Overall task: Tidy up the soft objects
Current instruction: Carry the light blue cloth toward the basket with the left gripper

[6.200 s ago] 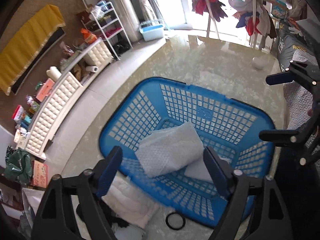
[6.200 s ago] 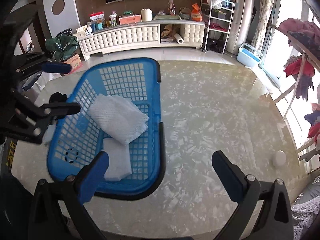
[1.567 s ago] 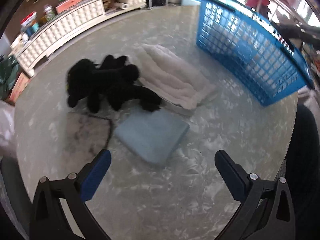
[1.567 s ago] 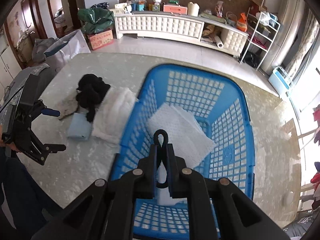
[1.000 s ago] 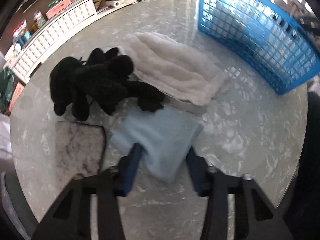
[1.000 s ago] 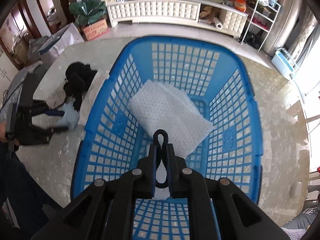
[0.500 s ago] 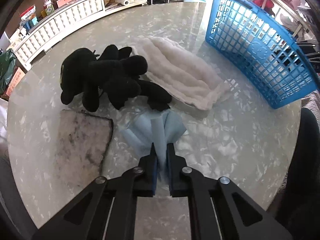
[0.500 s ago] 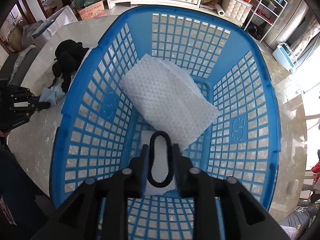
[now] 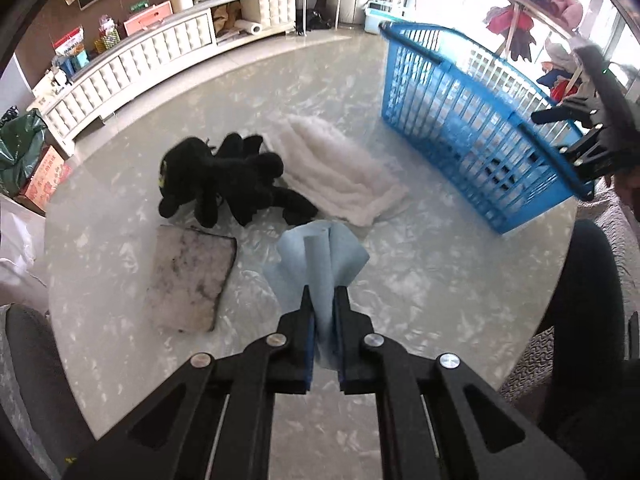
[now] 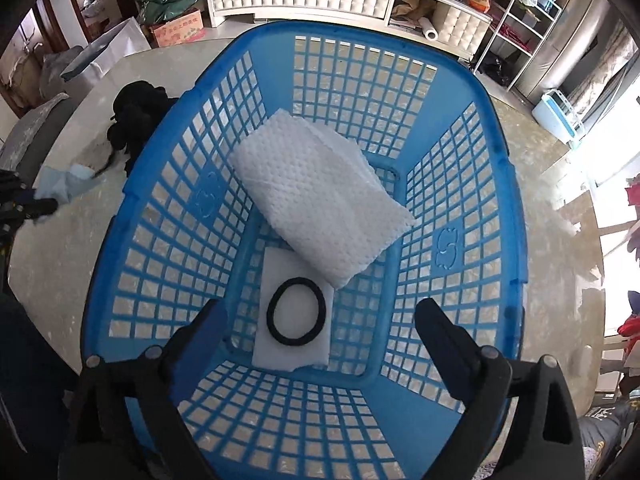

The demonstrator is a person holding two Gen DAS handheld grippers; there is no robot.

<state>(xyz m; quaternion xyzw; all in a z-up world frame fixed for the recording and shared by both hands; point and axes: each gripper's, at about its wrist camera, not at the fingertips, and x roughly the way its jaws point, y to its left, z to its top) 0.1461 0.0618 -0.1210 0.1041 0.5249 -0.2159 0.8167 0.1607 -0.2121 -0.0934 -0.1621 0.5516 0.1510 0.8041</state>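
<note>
Dropped from the opening right gripper (image 10: 320,320), the black hair tie (image 10: 296,312) now lies in the blue basket (image 10: 508,200), while the left gripper (image 9: 323,308) pinches the light-blue cloth (image 9: 320,258) beside it.

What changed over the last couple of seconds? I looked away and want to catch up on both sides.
The left hand-held gripper closed on the light blue cloth and lifted it off the table. The right hand-held gripper is opening; its black ring now lies on the white pad in the blue basket. The black plush toy, fluffy white towel and textured white cloth stayed put.
</note>
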